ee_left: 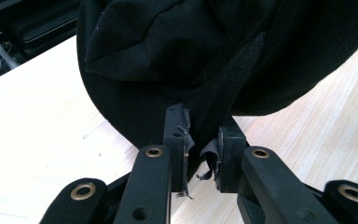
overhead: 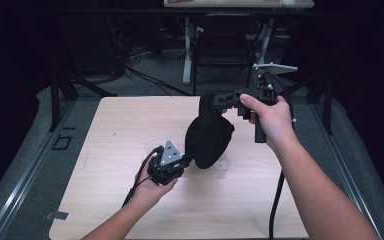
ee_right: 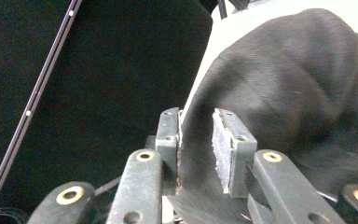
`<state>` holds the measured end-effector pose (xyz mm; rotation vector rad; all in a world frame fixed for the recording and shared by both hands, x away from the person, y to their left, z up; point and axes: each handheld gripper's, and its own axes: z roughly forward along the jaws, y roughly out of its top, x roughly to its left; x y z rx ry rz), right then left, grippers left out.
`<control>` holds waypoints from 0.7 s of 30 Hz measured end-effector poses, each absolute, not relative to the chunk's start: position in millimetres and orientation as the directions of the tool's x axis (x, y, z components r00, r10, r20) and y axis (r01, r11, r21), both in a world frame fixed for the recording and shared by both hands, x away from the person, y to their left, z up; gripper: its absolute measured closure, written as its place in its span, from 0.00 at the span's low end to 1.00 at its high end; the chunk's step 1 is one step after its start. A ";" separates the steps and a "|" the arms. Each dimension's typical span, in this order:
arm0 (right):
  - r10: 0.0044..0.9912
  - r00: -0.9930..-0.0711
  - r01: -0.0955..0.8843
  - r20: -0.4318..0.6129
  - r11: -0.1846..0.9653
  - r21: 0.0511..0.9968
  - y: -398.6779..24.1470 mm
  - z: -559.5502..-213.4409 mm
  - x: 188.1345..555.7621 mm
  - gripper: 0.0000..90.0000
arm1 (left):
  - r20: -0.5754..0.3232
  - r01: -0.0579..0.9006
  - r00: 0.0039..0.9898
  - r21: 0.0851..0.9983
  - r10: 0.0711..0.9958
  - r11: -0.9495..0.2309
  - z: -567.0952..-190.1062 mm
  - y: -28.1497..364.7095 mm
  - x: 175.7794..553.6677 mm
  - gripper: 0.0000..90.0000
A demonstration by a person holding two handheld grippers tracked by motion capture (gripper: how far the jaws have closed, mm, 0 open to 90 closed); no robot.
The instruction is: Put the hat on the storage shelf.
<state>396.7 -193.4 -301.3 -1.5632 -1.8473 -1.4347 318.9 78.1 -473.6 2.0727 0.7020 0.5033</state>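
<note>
A black cloth cap point(overhead: 207, 135) hangs upright over the middle of the light wooden table point(overhead: 125, 125), its lower end close to the tabletop. My left gripper point(overhead: 186, 161) comes in low from the left, and in the left gripper view it point(ee_left: 203, 140) is shut on the cap's point(ee_left: 191, 56) bottom edge, with a fold of cloth pinched between the pads. My right gripper point(overhead: 209, 100) reaches in level from the right at the cap's top. In the right gripper view its jaws point(ee_right: 196, 128) stand open around the cloth point(ee_right: 298, 84), which lies against one pad and clear of the other.
Grey floor and metal rails border the table on both sides. A dark chair point(overhead: 222, 47) and white desk legs point(overhead: 186, 50) stand beyond the far edge. Cables trail from both grippers across the near part of the table.
</note>
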 end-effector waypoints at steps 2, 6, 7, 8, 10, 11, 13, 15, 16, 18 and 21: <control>0.547 -0.344 0.874 0.763 -0.110 0.473 -197.8 -300.6 395.8 0.76 | 0.098 0.290 0.759 0.834 0.644 -0.469 -474.1 78.3 318.2 0.88; 0.564 -0.336 0.870 0.754 -0.120 0.478 -205.0 -302.9 396.2 0.74 | 0.106 0.284 0.760 0.834 0.641 -0.474 -474.8 79.1 317.7 0.88; 0.573 -0.337 0.867 0.747 -0.122 0.484 -206.9 -303.7 396.3 0.73 | 0.105 0.283 0.760 0.834 0.642 -0.473 -474.9 79.4 317.8 0.88; 0.587 -0.334 0.861 0.737 -0.128 0.493 -208.5 -304.2 396.2 0.72 | 0.106 0.283 0.761 0.834 0.641 -0.474 -474.8 80.0 317.9 0.89; 0.614 -0.335 0.849 0.715 -0.132 0.511 -211.0 -304.5 396.1 0.70 | 0.106 0.283 0.759 0.835 0.642 -0.473 -474.8 81.1 318.1 0.89; 0.622 -0.339 0.845 0.706 -0.128 0.519 -212.4 -304.6 396.1 0.69 | 0.105 0.285 0.759 0.834 0.642 -0.473 -475.1 81.7 317.9 0.89; 0.626 -0.338 0.843 0.703 -0.130 0.522 -213.2 -304.4 395.8 0.66 | 0.105 0.285 0.758 0.835 0.644 -0.471 -475.6 82.7 318.0 0.89; 0.632 -0.342 0.838 0.695 -0.130 0.530 -213.8 -304.6 395.1 0.65 | 0.103 0.286 0.757 0.835 0.645 -0.470 -475.8 84.0 318.2 0.89; 0.634 -0.342 0.839 0.694 -0.127 0.530 -214.0 -304.4 394.7 0.65 | 0.103 0.287 0.756 0.835 0.646 -0.469 -475.8 84.4 318.2 0.90; 0.634 -0.343 0.837 0.692 -0.128 0.532 -214.2 -304.5 393.6 0.64 | 0.104 0.288 0.755 0.834 0.648 -0.470 -475.7 85.1 318.2 0.90; 0.634 -0.344 0.839 0.693 -0.125 0.530 -215.2 -306.6 392.5 0.63 | 0.101 0.290 0.753 0.835 0.650 -0.467 -476.5 86.4 318.0 0.90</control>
